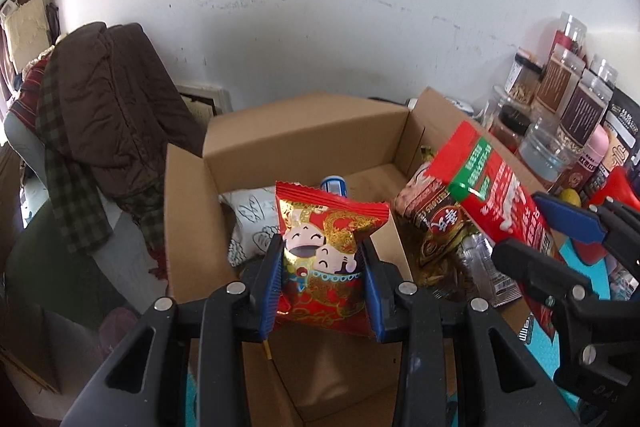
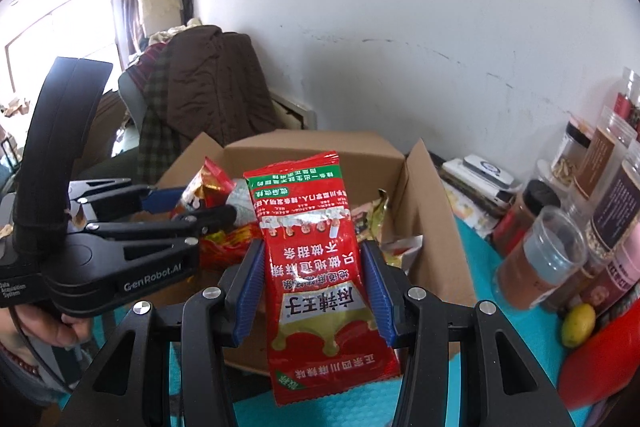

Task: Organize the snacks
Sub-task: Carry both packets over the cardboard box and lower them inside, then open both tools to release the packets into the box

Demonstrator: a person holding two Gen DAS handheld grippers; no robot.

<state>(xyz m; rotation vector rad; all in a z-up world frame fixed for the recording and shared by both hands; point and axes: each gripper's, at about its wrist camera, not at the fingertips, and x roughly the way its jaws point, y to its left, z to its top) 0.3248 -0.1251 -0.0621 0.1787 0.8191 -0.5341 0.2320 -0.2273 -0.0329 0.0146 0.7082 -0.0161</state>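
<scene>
My left gripper [image 1: 322, 259] is shut on a red and gold cartoon snack packet [image 1: 326, 247] and holds it above the open cardboard box [image 1: 288, 135]. My right gripper [image 2: 312, 267] is shut on a long red spicy-strip packet [image 2: 316, 267], held upright over the box's near right side [image 2: 432, 227]. That packet also shows in the left wrist view [image 1: 496, 195], with the right gripper [image 1: 560, 239] at its right. In the right wrist view the left gripper [image 2: 192, 207] is to the left, over the box. Inside the box lie a white patterned packet [image 1: 248, 223] and a brown snack bag [image 1: 436, 223].
Several jars and spice bottles [image 2: 560, 247] stand along the wall at the right on a teal mat [image 2: 480, 367]. A yellow lemon [image 2: 578, 325] and a red object [image 2: 600, 367] lie near them. A chair draped with a brown jacket [image 1: 112, 115] stands to the left of the box.
</scene>
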